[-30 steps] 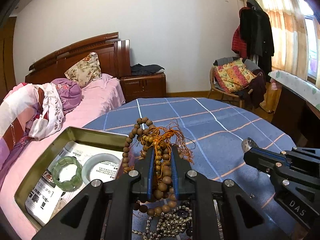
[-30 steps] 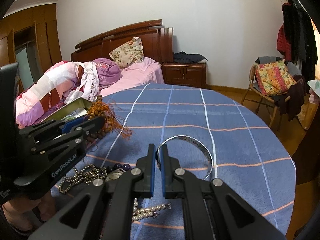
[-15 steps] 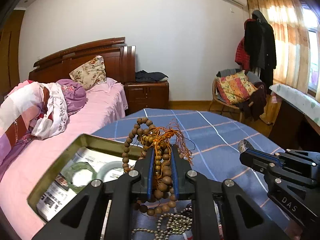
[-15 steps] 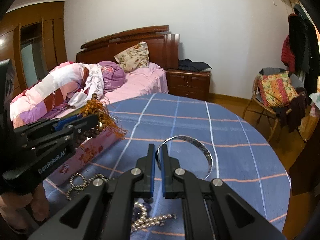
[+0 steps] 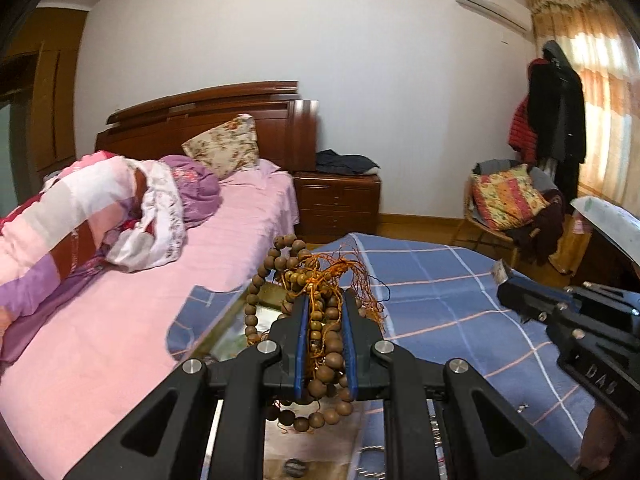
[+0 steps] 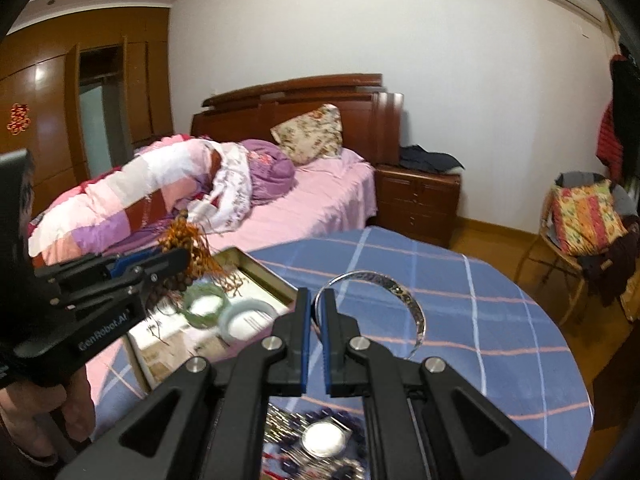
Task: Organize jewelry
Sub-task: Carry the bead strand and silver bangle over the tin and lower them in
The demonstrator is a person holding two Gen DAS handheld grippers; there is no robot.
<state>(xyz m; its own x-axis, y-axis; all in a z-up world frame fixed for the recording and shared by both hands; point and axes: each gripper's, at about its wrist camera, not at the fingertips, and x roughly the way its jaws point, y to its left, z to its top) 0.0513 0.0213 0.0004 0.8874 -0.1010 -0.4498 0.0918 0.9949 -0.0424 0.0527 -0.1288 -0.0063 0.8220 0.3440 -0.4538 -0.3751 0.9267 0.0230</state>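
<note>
Left gripper (image 5: 323,312) grips beads (image 5: 320,320) (right gripper (image 6: 314,308), seemingly, bangle (image 6: 400,296)).

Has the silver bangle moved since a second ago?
Yes. The silver bangle, held in the right tongs, has risen off the blue checked tablecloth and now sits beside the tin tray.

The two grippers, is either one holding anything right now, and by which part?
Left gripper: wooden bead string, its bunched strands clamped mid-bundle. Right gripper: silver bangle, pinched by its near rim.
</note>
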